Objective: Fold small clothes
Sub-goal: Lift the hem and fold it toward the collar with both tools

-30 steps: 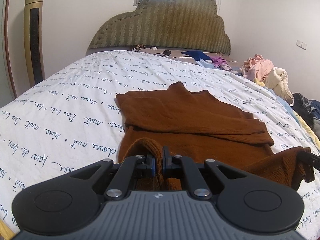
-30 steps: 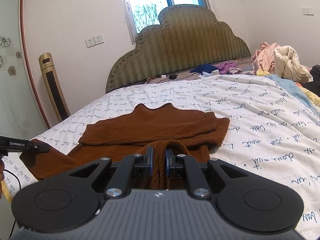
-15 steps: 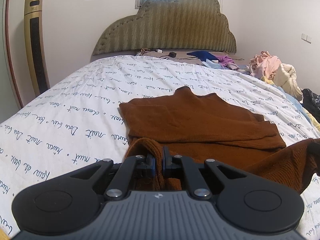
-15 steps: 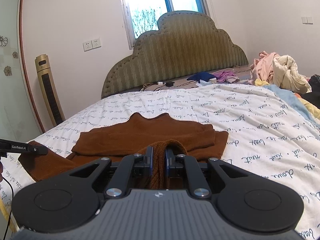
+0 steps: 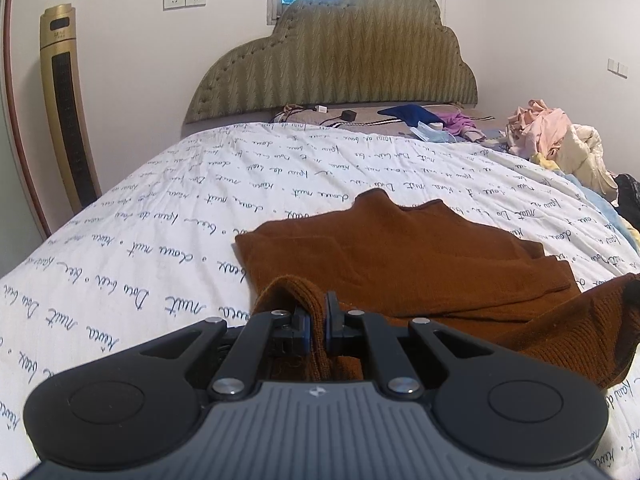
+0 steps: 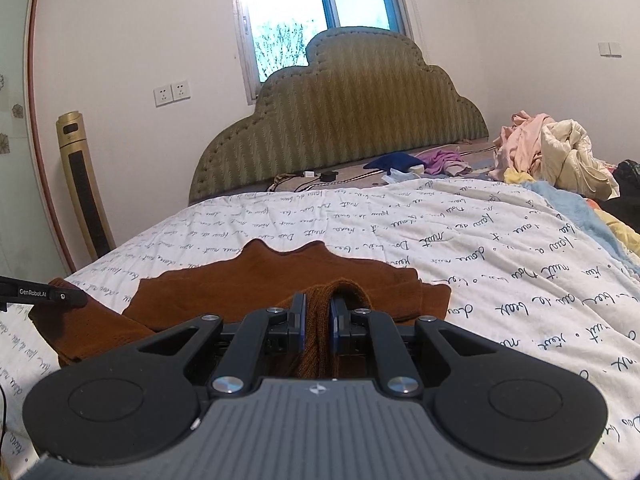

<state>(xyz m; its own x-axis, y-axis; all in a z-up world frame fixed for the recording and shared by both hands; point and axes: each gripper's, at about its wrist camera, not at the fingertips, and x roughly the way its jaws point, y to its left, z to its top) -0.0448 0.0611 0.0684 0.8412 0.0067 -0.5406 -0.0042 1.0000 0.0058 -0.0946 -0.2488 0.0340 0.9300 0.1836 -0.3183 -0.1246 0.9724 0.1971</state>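
The rust-brown ribbed knit sweater (image 5: 400, 256) lies on the white quilt printed with blue script (image 5: 160, 216), its collar at the far end and its sleeves already folded across the body. The left gripper (image 5: 316, 314) and right gripper (image 6: 318, 312) each clench a bunch of the near hem. Holding both near corners probably lets the hem travel level towards the collar.
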